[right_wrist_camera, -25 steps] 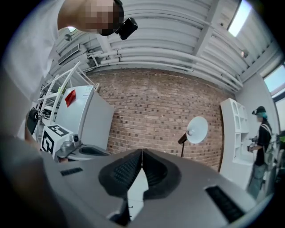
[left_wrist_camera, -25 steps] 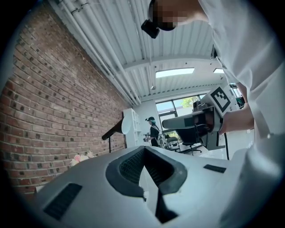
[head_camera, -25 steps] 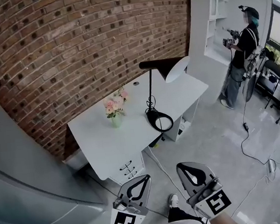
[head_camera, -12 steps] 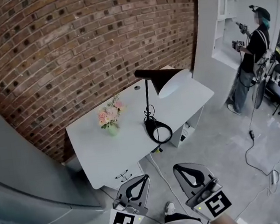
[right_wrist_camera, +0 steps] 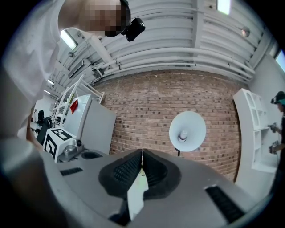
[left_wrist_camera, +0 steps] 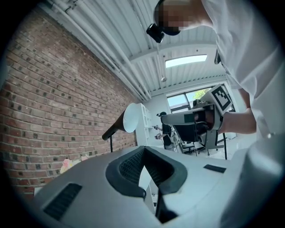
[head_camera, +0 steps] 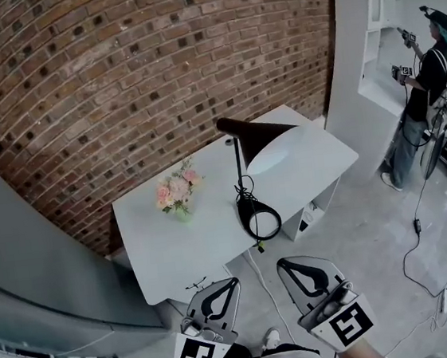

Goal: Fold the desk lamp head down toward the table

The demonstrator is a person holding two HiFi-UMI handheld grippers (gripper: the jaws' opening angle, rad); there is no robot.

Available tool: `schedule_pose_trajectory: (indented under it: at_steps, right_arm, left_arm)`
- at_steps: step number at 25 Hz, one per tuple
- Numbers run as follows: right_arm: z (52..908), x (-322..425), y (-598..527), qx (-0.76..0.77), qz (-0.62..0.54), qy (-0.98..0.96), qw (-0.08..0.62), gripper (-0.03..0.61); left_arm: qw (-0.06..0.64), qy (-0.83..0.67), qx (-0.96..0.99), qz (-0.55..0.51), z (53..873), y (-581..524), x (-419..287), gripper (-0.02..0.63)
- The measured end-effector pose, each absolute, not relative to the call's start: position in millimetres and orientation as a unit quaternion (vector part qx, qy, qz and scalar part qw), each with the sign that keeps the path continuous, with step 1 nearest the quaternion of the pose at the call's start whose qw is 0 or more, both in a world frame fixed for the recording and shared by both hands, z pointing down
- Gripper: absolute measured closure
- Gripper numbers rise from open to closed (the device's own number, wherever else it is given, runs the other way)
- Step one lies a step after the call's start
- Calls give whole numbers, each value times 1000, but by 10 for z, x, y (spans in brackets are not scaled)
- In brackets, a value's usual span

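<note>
The desk lamp stands on the white table (head_camera: 318, 163), with its round black base (head_camera: 258, 218), a thin upright stem (head_camera: 238, 164), and a black cone head (head_camera: 261, 139) with a white inside, held up and level. The lamp head (left_wrist_camera: 124, 121) also shows in the left gripper view, and the lamp head (right_wrist_camera: 187, 131) faces me in the right gripper view. My left gripper (head_camera: 234, 282) and right gripper (head_camera: 282, 264) hang side by side at the bottom, short of the table's near edge. Both are shut and hold nothing. The left gripper (left_wrist_camera: 143, 149) and the right gripper (right_wrist_camera: 142, 151) have their tips together.
A small vase of pink flowers (head_camera: 175, 192) sits left of the lamp. A brick wall (head_camera: 116, 82) backs the table. A grey cabinet (head_camera: 34, 276) stands at the left. At the far right a person (head_camera: 427, 103) stands by white shelves (head_camera: 387, 27), and a cable (head_camera: 414, 233) runs over the floor.
The table and lamp have come closer and sit lower in the head view as I walk toward them. Both grippers stay shut, level and side by side.
</note>
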State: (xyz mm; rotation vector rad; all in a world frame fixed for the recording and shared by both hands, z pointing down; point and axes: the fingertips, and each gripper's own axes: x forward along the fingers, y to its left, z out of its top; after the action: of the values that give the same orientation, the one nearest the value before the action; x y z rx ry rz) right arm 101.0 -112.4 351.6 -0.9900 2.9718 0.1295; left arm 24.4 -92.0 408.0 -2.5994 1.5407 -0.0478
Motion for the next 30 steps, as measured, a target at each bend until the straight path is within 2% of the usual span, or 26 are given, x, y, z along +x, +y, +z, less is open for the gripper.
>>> schedule_pose_trajectory:
  at_steps: [11, 28, 30]
  right_arm:
    - [3485, 1111, -1448, -359, 43, 932, -4, 560]
    - [2913, 915, -2076, -421, 164, 892, -30, 556]
    - [2840, 896, -2144, -424, 176, 888, -31, 529]
  left_arm:
    - [69, 481, -874, 3, 4009, -1305, 260, 606]
    - [92, 425, -900, 28, 3849, -1692, 273, 606]
    - [90, 426, -900, 31, 3836, -1735, 248, 606]
